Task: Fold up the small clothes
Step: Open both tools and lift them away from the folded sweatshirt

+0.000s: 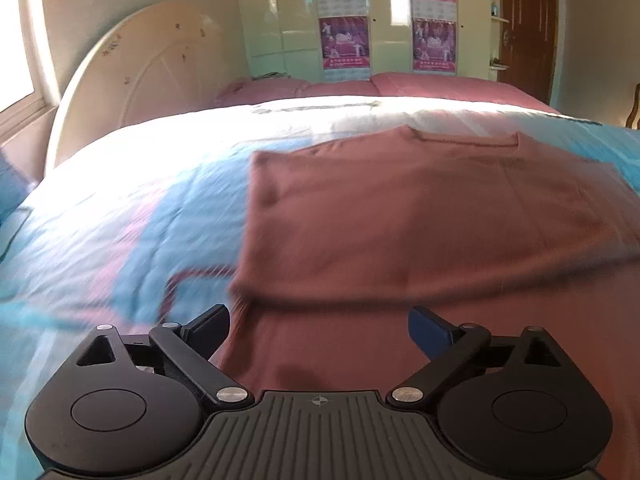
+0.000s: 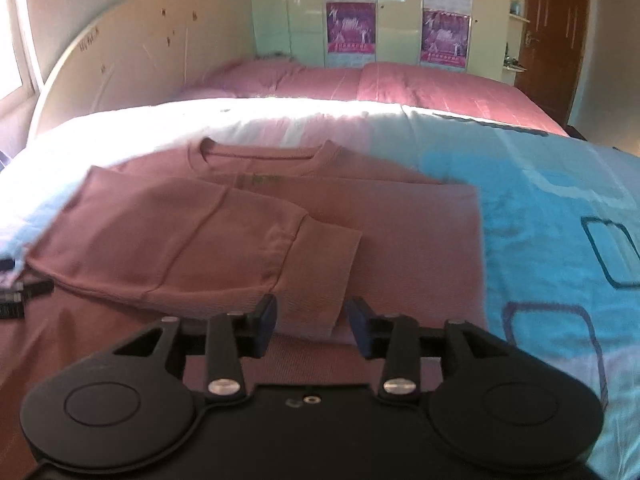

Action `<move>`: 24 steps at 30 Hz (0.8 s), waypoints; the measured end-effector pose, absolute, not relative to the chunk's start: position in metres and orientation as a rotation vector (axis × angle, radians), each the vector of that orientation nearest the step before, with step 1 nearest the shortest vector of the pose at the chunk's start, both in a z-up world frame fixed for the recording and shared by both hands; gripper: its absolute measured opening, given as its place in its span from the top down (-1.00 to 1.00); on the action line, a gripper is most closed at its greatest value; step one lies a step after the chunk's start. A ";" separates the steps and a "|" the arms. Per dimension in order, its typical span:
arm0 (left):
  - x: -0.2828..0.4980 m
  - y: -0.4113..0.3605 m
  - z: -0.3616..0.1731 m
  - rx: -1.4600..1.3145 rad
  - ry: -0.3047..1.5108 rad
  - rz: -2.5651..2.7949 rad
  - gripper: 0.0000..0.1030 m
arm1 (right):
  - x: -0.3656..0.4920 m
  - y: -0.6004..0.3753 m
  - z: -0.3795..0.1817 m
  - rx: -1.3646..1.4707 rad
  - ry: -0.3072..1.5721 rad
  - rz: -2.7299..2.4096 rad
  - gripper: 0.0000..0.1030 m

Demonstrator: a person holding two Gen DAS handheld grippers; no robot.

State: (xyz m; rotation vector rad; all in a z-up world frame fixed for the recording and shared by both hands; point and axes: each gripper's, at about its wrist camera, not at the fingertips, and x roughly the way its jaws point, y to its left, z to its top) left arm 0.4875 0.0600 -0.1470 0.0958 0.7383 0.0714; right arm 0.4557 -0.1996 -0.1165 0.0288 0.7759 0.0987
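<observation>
Hovering low, the left tongs (image 1: 319, 330) gape wide over the brown sweatshirt (image 1: 420, 216), gripping nothing. The right tongs (image 2: 311, 322) stand partly open, the sleeve cuff (image 2: 320, 264) just ahead, unheld. The sweatshirt lies flat on the blue bedspread (image 2: 560, 208), headboard (image 1: 132, 80) beyond.

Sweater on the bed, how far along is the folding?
Done: the sweater lies flat on the bed, sleeve folded across its body. In hand: nothing; the left gripper and right gripper are open. Left: folding the body, judging by its length.
</observation>
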 end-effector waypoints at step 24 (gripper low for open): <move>0.281 0.134 -0.151 -0.115 0.770 0.072 -0.84 | 0.233 -0.289 -0.124 0.337 0.810 -0.040 0.20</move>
